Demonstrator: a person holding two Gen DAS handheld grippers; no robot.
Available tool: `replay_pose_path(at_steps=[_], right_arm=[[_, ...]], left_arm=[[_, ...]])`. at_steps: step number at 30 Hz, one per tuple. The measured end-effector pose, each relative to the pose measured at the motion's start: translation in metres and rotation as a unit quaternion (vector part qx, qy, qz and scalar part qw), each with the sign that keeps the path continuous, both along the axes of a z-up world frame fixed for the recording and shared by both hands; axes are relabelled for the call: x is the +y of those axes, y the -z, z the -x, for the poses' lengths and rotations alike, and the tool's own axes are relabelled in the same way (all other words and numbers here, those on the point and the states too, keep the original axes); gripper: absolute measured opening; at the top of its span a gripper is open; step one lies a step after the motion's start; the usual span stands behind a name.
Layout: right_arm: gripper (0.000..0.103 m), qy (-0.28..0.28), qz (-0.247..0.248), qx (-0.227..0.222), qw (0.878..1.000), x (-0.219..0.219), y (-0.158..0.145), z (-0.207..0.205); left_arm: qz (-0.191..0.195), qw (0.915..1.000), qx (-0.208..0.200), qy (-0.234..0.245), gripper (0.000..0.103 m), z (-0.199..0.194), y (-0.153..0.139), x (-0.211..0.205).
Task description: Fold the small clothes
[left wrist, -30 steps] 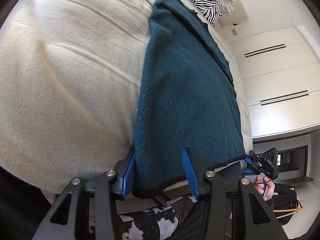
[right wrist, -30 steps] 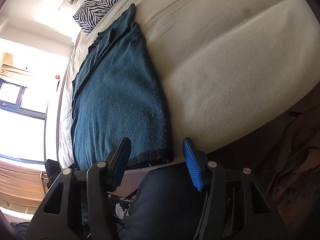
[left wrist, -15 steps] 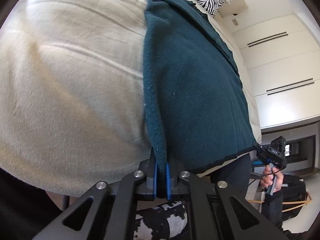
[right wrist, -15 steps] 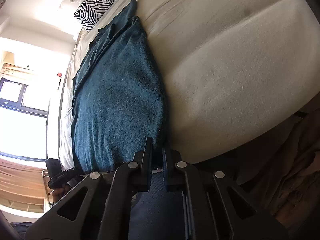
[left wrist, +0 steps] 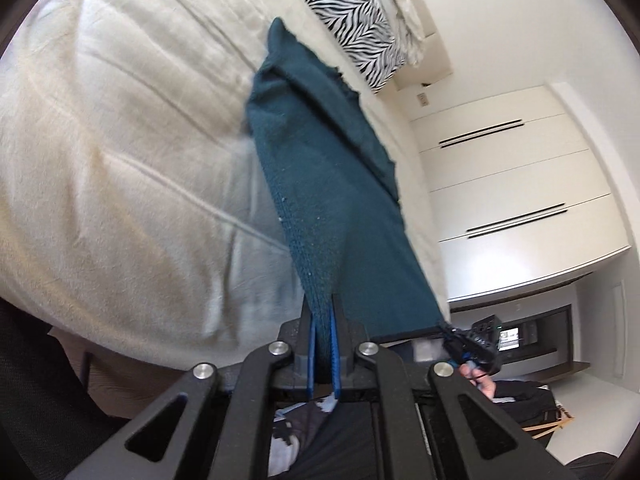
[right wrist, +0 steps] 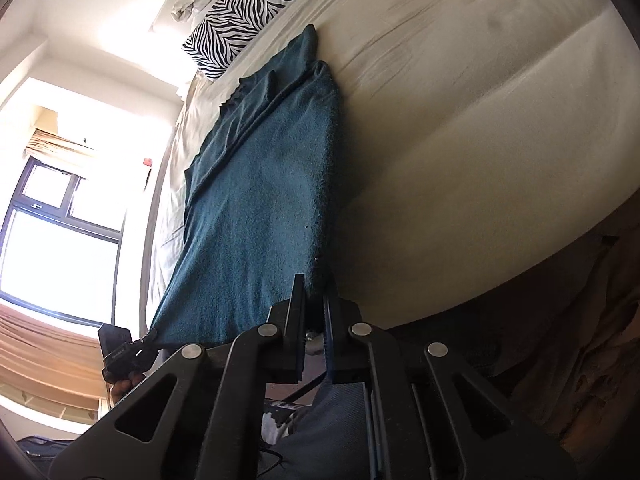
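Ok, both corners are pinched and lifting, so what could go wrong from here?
The left claw and right claw each hold only the teal garment's very corner, so a corner could slip out mid-fold. Its far end lies bunched near the zebra pillow, so the fold may land crooked.

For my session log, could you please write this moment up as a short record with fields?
surface: bed with a cream cover
garment: teal garment, long and narrow, near end raised off the bed, far end resting on it
left tool: shut on the garment's near left corner
right tool: shut on the near right corner
near hem: stretched between the two tools
beyond the garment: zebra-print pillow at the head of the bed
folding: no crosswise fold visible yet
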State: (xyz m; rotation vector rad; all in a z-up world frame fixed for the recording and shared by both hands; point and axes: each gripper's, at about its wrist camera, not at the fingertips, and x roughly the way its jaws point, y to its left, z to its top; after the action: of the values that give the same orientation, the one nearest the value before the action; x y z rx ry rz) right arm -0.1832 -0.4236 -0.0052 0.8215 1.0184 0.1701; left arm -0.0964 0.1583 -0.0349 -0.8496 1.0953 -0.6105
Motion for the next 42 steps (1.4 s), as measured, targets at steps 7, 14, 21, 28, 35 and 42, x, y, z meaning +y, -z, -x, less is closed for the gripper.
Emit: replay_pose_path(at_steps=[7, 14, 21, 28, 35, 42], right_arm=[[0.006, 0.011, -0.043, -0.041, 0.998, -0.004, -0.02, -0.018], [0.006, 0.038, -0.054, -0.08, 0.995, -0.013, -0.046, -0.089], [0.006, 0.072, -0.041, -0.092, 0.992, -0.026, -0.063, -0.188], [0.006, 0.1, -0.003, -0.071, 0.992, -0.037, -0.06, -0.287], [0.006, 0.111, 0.033, -0.031, 0.993, -0.032, -0.025, -0.375], [0.006, 0.115, 0.064, -0.01, 0.991, -0.028, -0.003, -0.424]], left_arm=[[0.074, 0.9967, -0.001, -0.033, 0.006, -0.011, -0.006, 0.013], [0.13, 0.989, -0.01, -0.07, 0.006, -0.063, -0.021, 0.02], [0.144, 0.9838, -0.032, -0.102, 0.006, -0.146, -0.042, 0.02], [0.131, 0.9833, -0.008, -0.126, 0.006, -0.241, -0.029, 0.005], [0.078, 0.9864, 0.012, -0.144, 0.006, -0.33, -0.011, -0.01], [0.026, 0.9883, 0.028, -0.148, 0.007, -0.378, 0.01, -0.023]])
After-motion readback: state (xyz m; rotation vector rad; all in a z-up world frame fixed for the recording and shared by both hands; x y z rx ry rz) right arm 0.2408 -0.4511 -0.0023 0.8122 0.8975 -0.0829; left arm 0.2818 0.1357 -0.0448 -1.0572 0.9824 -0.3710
